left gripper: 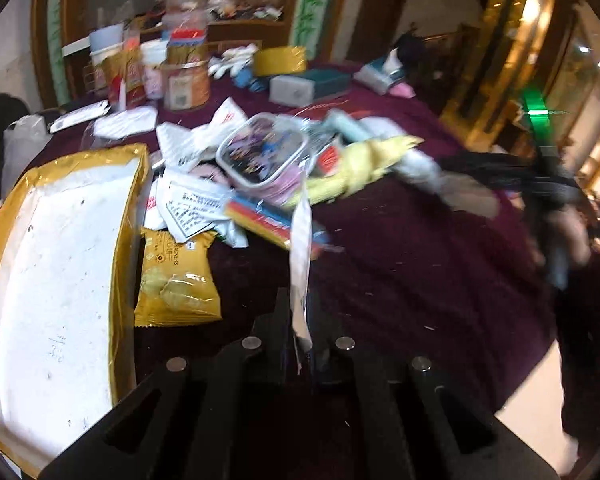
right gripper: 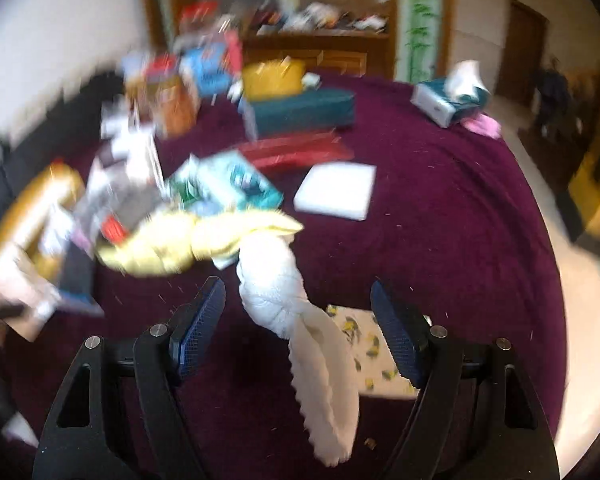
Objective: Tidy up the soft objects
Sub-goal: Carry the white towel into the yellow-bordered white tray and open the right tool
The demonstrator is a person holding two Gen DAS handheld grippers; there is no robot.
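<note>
In the left wrist view my left gripper (left gripper: 300, 304) is shut on a thin white packet (left gripper: 301, 248) that stands edge-on and sticks up over the maroon tablecloth (left gripper: 420, 280). In the right wrist view my right gripper (right gripper: 298, 288) is open, blue pads (right gripper: 202, 320) wide apart. A twisted white cloth (right gripper: 276, 292) runs between the fingers without touching either pad. Its far end meets a crumpled yellow cloth (right gripper: 172, 240). The left wrist view shows the same yellow cloth (left gripper: 360, 168) and white cloth (left gripper: 420, 168), with the right gripper (left gripper: 552, 188) blurred beyond them.
A gold-rimmed white tray (left gripper: 4, 240) fills the left. Beside it lie a yellow snack bag (left gripper: 176, 280), paper packets and a clear lidded box (left gripper: 260, 152). Cans and tissue boxes crowd the far side. A flat white box (right gripper: 336, 190) and a yellow-printed cloth (right gripper: 364, 344) lie near the right gripper.
</note>
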